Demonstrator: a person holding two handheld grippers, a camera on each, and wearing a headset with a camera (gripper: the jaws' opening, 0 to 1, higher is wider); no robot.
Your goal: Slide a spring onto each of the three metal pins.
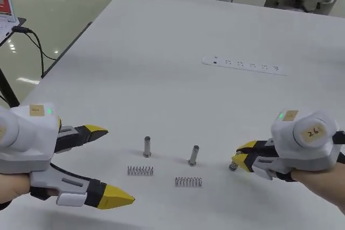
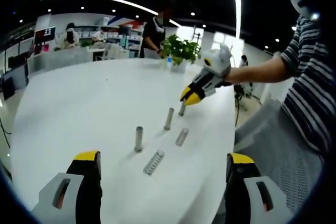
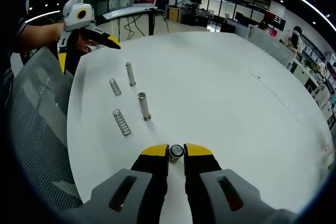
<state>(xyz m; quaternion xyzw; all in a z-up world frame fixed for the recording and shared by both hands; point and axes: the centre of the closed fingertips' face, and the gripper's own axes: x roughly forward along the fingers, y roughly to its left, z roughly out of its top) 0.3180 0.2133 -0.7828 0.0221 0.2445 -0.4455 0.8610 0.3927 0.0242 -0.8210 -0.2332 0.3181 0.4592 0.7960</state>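
Head view, nearest first: the left gripper (image 1: 115,165) sits low on the left with its 2 yellow-tipped fingers spread wide and nothing between them. Just beyond its tips, 2 loose springs lie flat on the white table (image 1: 178,36): 1 spring (image 1: 188,181) nearer the person and a second spring (image 1: 140,171) to its left. Each lies just in front of an upright bare pin, the left pin (image 1: 147,146) and the middle pin (image 1: 193,155).

To the right, the right gripper (image 1: 241,153) has its fingers drawn in around the third pin (image 3: 176,153). There seem to be coils on it, but it is too small to say for sure. By my reading, 1 pin is in hand and 2 remain.

The springs look like thin wire, so probably very light, apt to roll on the smooth top and easy to squash or flick away if pinched hard. I would take a spring gently across its coils near 1 end, leaving the other end open to go over a pin top. The pins look stiff and slick and stand on small flared feet. They could tip at a sideways nudge, so a straight, vertical feed seems wise.

Farthest off, a white power strip (image 1: 242,65) lies well apart from the work.
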